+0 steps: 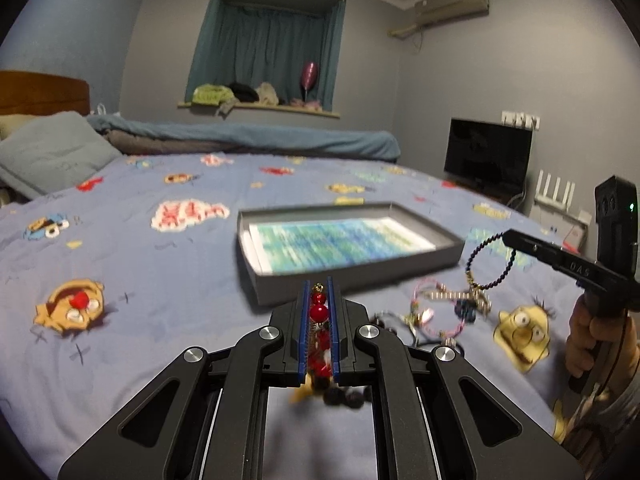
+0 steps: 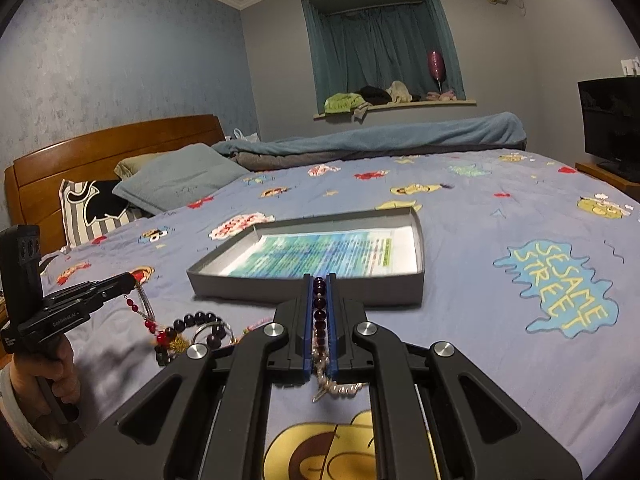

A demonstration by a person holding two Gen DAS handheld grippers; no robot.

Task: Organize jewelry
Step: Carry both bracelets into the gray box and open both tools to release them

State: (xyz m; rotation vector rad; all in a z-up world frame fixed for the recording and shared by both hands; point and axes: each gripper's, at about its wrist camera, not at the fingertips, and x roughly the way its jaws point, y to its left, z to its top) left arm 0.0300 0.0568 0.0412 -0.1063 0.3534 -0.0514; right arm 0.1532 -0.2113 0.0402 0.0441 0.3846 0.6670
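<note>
A grey shallow box point(image 1: 360, 268) with a blue-green printed sheet inside lies on the bed; it also shows in the right wrist view point(image 2: 312, 286). My left gripper point(image 1: 319, 292) is shut on a red bead strand point(image 1: 319, 312), which hangs from it in the right wrist view point(image 2: 138, 312). My right gripper point(image 2: 319, 280) is shut on a dark purple bead bracelet point(image 2: 319, 304); in the left wrist view the bracelet point(image 1: 500, 276) dangles from its tip point(image 1: 510, 237). A pile of loose jewelry point(image 1: 436, 312) lies on the sheet between the grippers, just short of the box.
The bed sheet point(image 2: 500, 312) is blue with cartoon prints. Pillows point(image 2: 176, 178) and a wooden headboard point(image 2: 100, 148) lie at the far left. A rolled blanket point(image 2: 380, 136) runs along the far edge. A TV point(image 1: 488, 156) stands to the right.
</note>
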